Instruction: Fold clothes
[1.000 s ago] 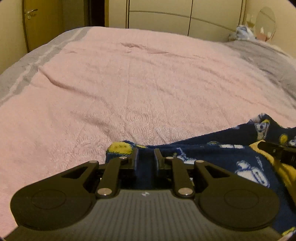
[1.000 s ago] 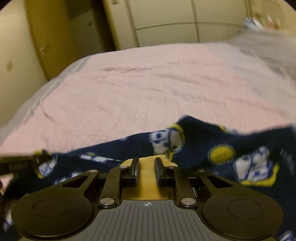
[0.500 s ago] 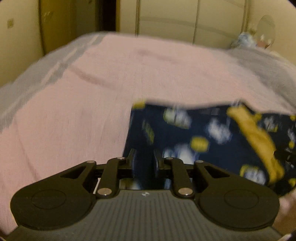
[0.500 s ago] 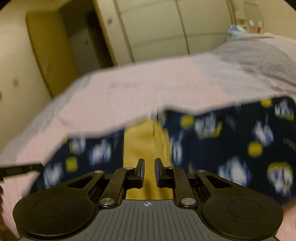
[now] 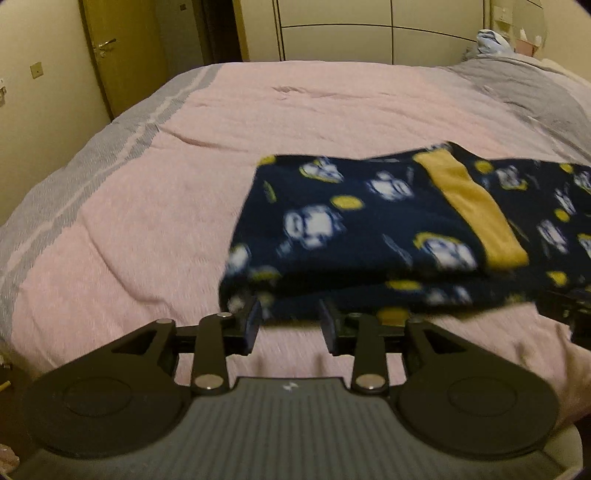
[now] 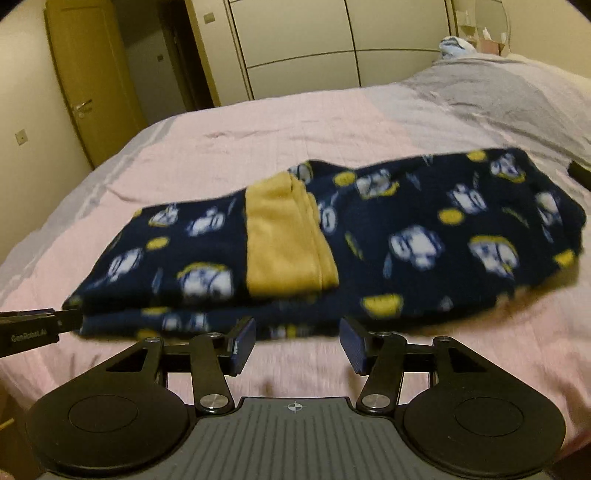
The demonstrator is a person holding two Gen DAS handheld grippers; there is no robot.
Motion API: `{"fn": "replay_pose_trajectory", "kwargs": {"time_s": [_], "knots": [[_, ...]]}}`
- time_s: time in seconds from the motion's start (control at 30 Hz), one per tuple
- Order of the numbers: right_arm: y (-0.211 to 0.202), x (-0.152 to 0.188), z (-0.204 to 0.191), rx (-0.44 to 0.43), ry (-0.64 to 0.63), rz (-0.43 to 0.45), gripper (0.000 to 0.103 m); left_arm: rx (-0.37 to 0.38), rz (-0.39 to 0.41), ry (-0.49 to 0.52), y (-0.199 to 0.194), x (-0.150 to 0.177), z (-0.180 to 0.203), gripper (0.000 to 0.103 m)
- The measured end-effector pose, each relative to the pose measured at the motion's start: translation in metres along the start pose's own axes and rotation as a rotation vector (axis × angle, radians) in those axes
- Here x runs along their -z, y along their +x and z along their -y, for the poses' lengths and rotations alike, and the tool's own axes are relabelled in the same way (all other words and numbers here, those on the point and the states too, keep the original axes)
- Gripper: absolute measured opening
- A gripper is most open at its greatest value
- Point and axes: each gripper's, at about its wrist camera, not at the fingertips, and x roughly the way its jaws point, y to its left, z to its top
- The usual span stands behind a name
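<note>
A navy fleece garment (image 5: 369, 229) with white and yellow prints and a yellow band (image 5: 469, 206) lies folded in layers on the pink bedspread (image 5: 166, 206). My left gripper (image 5: 290, 325) sits at the garment's near left edge. Its jaws are opening, and only bedspread shows between them. In the right wrist view the same garment (image 6: 406, 229) fills the middle. My right gripper (image 6: 297, 341) is just short of its near edge, jaws opening wide, with nothing between them. Each gripper shows at the edge of the other's view: the right gripper (image 5: 565, 314) and the left gripper (image 6: 29, 328).
The bed has a grey striped border (image 5: 92, 162) on the left and a grey blanket (image 5: 524, 92) at the far right. Wardrobe doors (image 5: 351, 29) stand behind the bed, and a wooden door (image 5: 118, 51) is at the back left. A blue-and-white bundle (image 6: 454, 46) lies by a mirror.
Both grippers, shut on the garment's edge, swept it up and over so it folded onto itself. Now both have let go and stand open, drawn back from the fold.
</note>
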Motion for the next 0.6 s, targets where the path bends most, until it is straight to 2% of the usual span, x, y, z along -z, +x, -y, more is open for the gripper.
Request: {"fn": "replay_pose_trajectory", "kwargs": {"time_s": [0.33, 0.6], "knots": [[-0.042, 0.016, 0.002, 0.069, 0.027, 0.019, 0.055, 0.001, 0.059, 0.018, -0.049, 0.021, 0.003, 0.039], [-0.056, 0.025, 0.010, 0.071, 0.053, 0.020, 0.055, -0.005, 0.078, 0.035, -0.069, 0.026, 0.007, 0.040]]}}
